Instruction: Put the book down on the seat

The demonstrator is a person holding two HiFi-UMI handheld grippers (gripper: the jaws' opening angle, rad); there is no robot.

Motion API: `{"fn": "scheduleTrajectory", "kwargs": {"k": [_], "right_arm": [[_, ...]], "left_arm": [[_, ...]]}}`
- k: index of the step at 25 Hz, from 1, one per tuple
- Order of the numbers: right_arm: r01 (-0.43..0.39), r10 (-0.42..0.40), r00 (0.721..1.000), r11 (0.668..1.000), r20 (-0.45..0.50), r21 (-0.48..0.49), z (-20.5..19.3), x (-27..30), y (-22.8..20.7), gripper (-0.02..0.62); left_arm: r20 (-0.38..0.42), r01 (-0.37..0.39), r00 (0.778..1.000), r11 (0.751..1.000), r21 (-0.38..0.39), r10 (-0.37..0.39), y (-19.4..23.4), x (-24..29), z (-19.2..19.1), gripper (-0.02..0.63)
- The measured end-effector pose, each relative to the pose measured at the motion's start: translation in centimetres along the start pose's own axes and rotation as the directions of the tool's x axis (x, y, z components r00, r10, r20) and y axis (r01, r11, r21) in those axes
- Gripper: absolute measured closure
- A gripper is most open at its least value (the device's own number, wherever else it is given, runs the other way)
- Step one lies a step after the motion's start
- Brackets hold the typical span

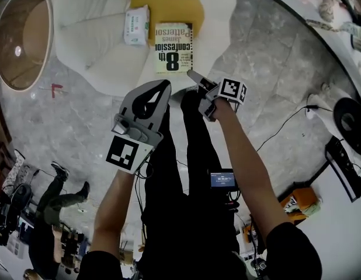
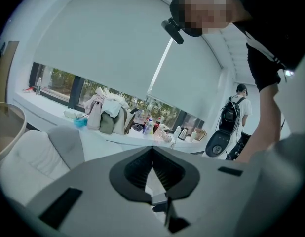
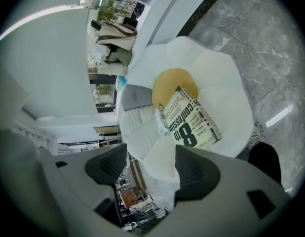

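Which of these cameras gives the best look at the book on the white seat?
The right gripper view: the book fills more of the picture, whole cover showing, title readable. The head view shows it whole but smaller, lying on the white seat by a yellow cushion. The left gripper view misses it.

The head view looks steeply down on the white cushioned armchair from well above. The right gripper view shares that armchair, nearer. The left gripper view faces past it toward a pale roller blind.
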State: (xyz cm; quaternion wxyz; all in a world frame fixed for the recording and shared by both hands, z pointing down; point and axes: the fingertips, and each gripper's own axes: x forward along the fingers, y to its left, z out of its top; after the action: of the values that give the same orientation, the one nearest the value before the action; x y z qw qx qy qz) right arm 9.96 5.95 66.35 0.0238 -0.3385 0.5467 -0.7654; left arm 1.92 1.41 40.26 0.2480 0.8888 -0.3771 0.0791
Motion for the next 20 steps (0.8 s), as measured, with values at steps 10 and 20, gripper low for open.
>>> {"fn": "scheduleTrajectory", "kwargs": {"k": [10,20], "right_arm": [[-0.07,0.07,0.998,0.997,0.005,-0.029,-0.7,-3.0,7.4,0.276],[-0.165,0.165,0.986,0.97,-0.016,-0.177,-2.0,-8.4,17.4,0.314]], "left_arm": [[0.033,-0.048,0.998,0.999,-0.002,0.048,-1.9,-2.3,3.9,0.594],[0.106,-0.117,0.988,0.993,0.012,0.115,-4.5,-5.9,10.1,0.594]]}}
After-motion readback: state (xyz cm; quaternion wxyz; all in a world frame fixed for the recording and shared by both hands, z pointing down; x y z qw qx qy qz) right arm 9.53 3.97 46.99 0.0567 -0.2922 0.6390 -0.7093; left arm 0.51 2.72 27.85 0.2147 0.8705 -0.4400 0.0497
